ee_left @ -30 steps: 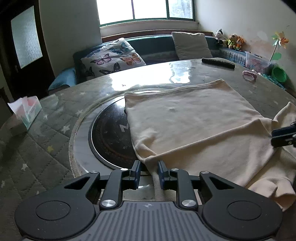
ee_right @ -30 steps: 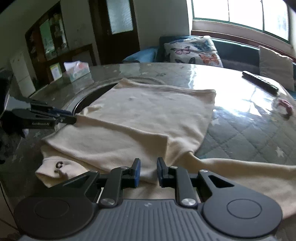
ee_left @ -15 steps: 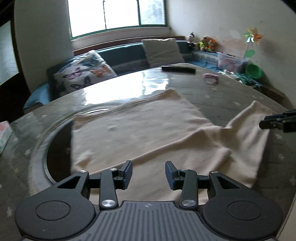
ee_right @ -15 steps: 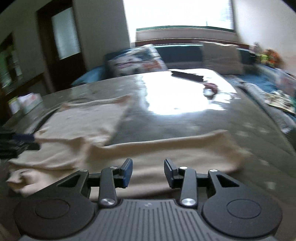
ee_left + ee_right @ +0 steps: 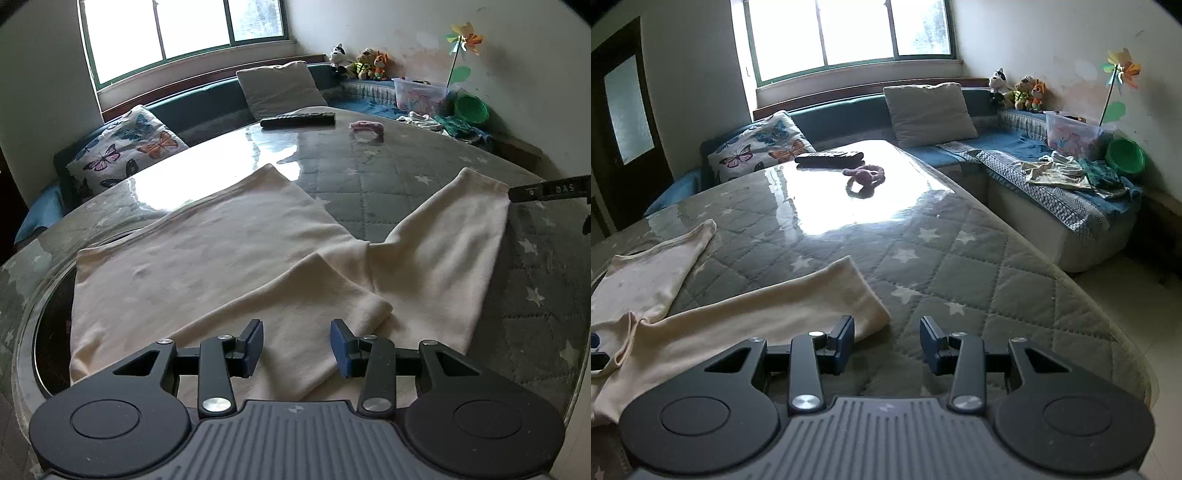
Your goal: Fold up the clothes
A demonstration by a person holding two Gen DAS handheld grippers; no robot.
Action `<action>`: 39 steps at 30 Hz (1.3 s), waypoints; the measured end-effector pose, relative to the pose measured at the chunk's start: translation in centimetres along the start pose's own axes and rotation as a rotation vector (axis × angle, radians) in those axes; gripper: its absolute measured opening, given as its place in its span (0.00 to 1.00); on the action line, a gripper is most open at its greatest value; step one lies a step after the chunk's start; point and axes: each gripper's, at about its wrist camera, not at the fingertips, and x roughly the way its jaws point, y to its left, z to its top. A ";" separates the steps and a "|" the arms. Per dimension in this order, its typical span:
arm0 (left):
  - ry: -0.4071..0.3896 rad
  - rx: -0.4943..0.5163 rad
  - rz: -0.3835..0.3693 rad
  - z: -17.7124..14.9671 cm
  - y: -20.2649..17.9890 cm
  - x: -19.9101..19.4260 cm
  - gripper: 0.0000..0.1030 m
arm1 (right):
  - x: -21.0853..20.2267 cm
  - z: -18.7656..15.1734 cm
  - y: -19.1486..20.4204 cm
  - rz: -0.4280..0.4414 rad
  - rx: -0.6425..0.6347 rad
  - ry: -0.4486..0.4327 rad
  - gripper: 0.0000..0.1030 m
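Cream garment (image 5: 207,266) spread flat on the near left of the quilted, glass-topped table (image 5: 979,280), one sleeve (image 5: 768,314) extended rightward; left gripper (image 5: 297,343) above the folded near edge and right gripper (image 5: 887,341) beside the sleeve cuff, both parted, holding nothing.

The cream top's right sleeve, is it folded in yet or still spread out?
Spread out: the sleeve lies flat on the table, away from the body, unfolded.
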 end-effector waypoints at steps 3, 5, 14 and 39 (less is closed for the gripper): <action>0.002 0.002 0.005 0.2 -0.2 0.1 0.42 | 0.8 0.1 -0.4 0.029 0.025 0.008 0.34; 0.002 0.001 0.007 0.3 -0.3 0.0 0.42 | 1.1 0.1 -0.2 0.038 0.029 0.006 0.26; -0.006 0.018 0.005 0.3 -0.8 0.4 0.43 | -0.4 1.1 0.0 0.094 0.051 -0.047 0.05; -0.120 -0.225 0.181 -8.1 10.5 -9.0 0.50 | -6.3 6.1 26.1 0.532 -0.410 -0.165 0.04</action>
